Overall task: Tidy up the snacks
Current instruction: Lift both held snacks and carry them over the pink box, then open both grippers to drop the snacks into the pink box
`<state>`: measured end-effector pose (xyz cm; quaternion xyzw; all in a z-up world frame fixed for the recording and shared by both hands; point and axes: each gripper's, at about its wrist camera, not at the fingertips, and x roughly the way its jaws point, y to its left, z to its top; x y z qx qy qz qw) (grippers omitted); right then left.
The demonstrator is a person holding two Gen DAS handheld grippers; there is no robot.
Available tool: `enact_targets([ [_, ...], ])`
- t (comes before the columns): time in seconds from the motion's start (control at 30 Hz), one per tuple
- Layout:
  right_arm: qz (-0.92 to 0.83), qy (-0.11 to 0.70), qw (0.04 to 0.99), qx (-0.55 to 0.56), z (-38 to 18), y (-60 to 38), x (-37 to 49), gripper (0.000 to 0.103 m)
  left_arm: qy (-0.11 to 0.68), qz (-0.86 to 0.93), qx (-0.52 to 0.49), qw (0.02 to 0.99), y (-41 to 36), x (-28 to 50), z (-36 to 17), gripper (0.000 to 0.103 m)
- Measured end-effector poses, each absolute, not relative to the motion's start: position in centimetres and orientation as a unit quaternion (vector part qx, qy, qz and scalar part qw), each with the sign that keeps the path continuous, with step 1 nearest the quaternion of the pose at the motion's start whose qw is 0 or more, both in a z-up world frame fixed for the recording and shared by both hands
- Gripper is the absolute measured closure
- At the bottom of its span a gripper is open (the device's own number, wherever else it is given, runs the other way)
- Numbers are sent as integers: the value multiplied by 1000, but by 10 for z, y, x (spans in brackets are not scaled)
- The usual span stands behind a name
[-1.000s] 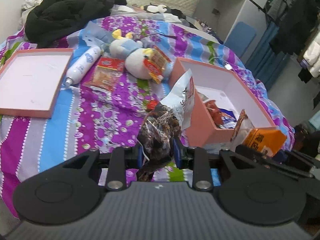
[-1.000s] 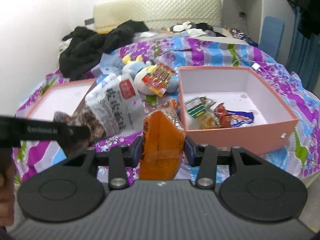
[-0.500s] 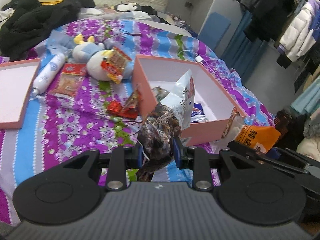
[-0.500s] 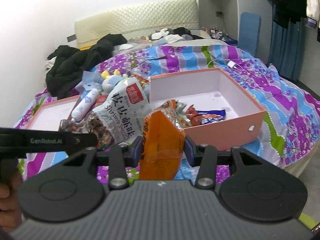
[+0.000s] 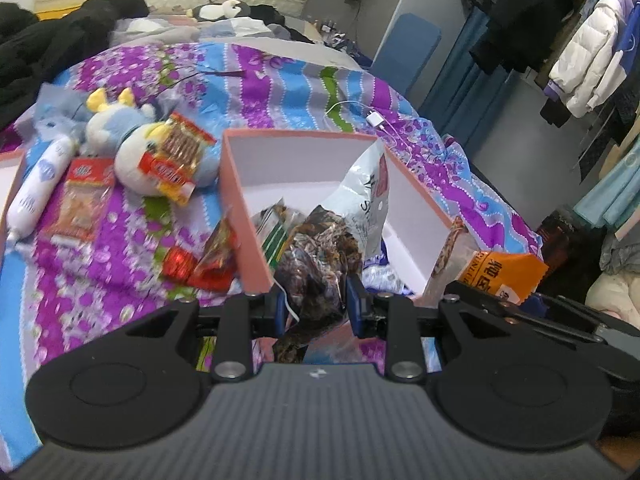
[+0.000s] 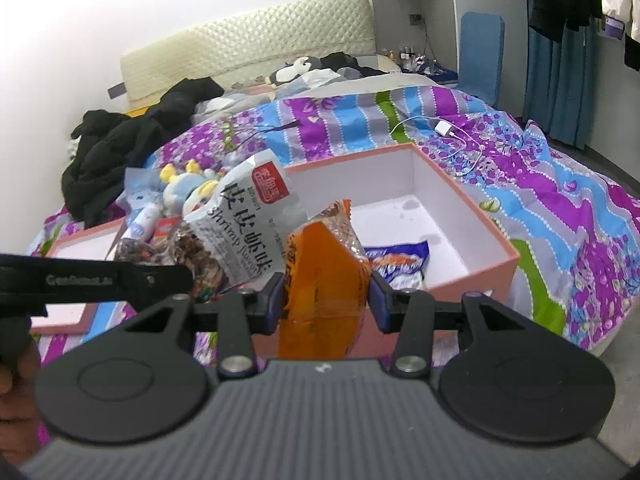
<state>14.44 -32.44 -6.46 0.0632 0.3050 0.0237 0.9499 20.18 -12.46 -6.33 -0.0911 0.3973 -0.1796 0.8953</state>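
Snacks in hand number two: the left gripper (image 5: pixel 315 304) clenches a silver shrimp-snack bag (image 5: pixel 360 196) by its clear lower end, and the right gripper (image 6: pixel 326 300) clenches an orange packet (image 6: pixel 324 280) standing upright between its pads. Both bags hang over the near corner of one open pink box (image 5: pixel 248 232) on the bed (image 5: pixel 120 280). Inside the box lie a blue-and-white packet (image 6: pixel 396 264) and a green-striped one (image 5: pixel 276 236); how many more sit under the held bags I cannot tell. Just outside the box's left wall lie two small red packets (image 5: pixel 200 264), touching the wall. Toward the bed's left edge sit one plush toy (image 5: pixel 136 148) with a red-and-yellow snack pack (image 5: pixel 176 160) leaning on it, one flat red pack (image 5: pixel 82 200), one white tube (image 5: pixel 36 188) and one pink lid (image 6: pixel 76 248). One white charger with cable (image 6: pixel 444 128) lies beyond the box's far wall. Black clothes (image 6: pixel 116 148) are heaped at the head end. Both grippers tilt downward side by side, the left one's arm crossing the right view's left edge
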Motion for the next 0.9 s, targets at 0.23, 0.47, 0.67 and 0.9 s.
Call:
enact_targets([
  [0.23, 23, 309, 949, 61, -66, -344, 200, 56, 406, -196, -85, 889, -149, 266, -67, 70],
  [0.47, 17, 321, 945, 68, -81, -359, 257, 56, 414, -187, -79, 888, -164, 337, -83, 70],
  [0.67, 16, 344, 935, 83, -110, -368, 301, 56, 434, -180, -71, 880, -173, 381, -117, 70],
  [0.9, 2, 359, 930, 83, -127, -370, 318, 46, 441, -181, -72, 876, -168, 396, -131, 68],
])
